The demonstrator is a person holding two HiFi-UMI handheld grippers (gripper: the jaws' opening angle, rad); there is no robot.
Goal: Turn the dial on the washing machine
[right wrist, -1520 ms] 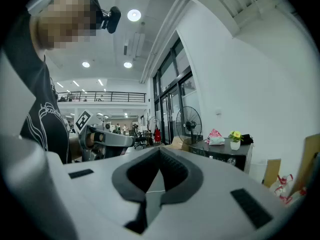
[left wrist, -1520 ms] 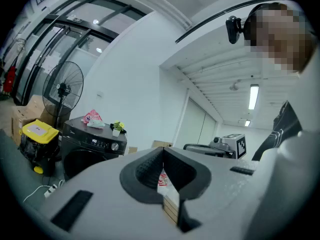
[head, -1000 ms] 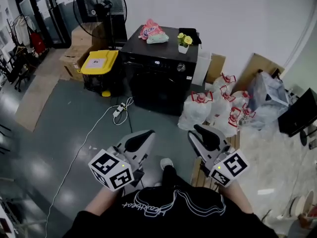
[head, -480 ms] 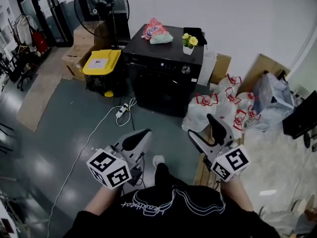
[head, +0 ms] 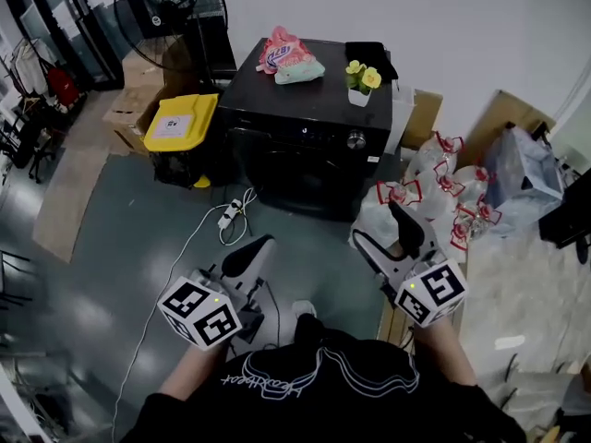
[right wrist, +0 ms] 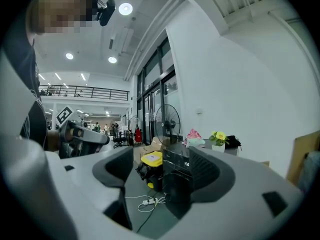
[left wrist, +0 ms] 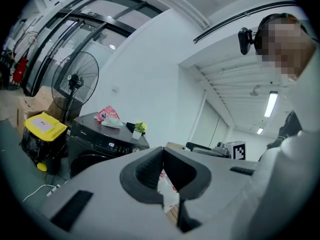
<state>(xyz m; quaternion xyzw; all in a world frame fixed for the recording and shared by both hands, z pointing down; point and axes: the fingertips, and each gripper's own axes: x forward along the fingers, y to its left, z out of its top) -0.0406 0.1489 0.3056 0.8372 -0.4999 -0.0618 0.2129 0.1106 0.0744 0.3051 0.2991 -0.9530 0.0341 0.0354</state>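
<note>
Dial (head: 356,140) sits on the washing machine's (head: 295,100) front panel, upper centre, well apart from the right hand-held gripper (head: 377,227), jaws wide, presumably to take it; left hand-held gripper (head: 261,244) closed, idle.

We wear a black top (head: 314,404) with white outline lettering across it. Our left tool (head: 260,243) and right tool (head: 374,221) have pale grey shells and black ribbed pads. Each ends in a white cube, left (head: 199,312) and right (head: 431,293), printed with black square markers and showing a small yellow-green light.
</note>
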